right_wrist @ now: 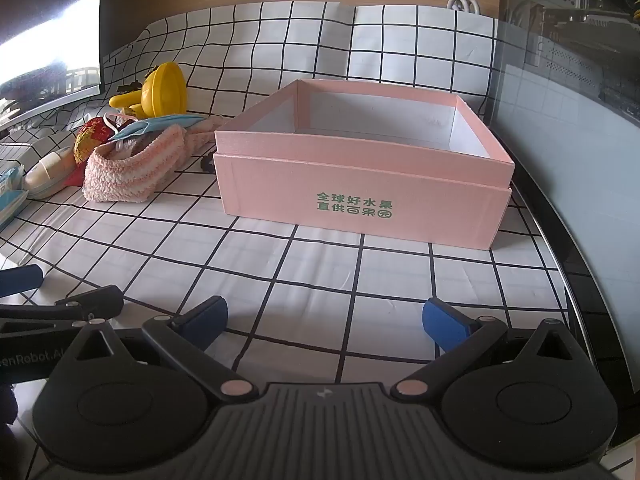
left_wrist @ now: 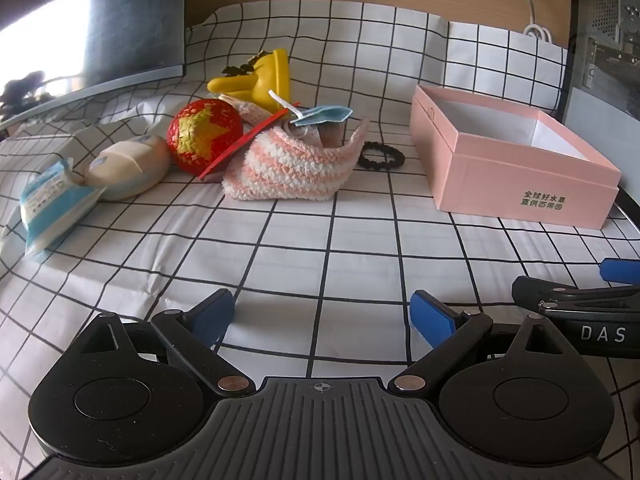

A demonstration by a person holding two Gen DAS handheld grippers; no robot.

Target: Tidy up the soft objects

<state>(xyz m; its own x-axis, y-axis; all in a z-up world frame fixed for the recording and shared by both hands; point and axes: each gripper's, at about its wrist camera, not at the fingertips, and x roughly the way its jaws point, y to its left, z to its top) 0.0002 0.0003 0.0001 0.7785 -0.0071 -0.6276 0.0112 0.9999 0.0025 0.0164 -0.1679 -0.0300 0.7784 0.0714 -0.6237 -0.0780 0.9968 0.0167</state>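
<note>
Checked cloth (left_wrist: 320, 240) bears pink box (right_wrist: 360, 184) — both tongs (left_wrist: 322, 316) (right_wrist: 324, 320) spread, empty.

Open pink cardboard box (left_wrist: 516, 168) sits on right of checked white cloth (left_wrist: 320, 248). Pink-and-white striped knitted sock (left_wrist: 288, 168) lies left of box, blue face mask (left_wrist: 320, 116) on top. Red woven ball with yellow star (left_wrist: 204, 134) left of sock. Yellow plastic toy (left_wrist: 256, 78) behind both. Black hair tie (left_wrist: 380, 156) between sock and box.

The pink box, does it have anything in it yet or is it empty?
Empty as far as shown: the pink box is open-topped, and only bare white inner walls and floor are visible; the near inside corner stays hidden.
</note>
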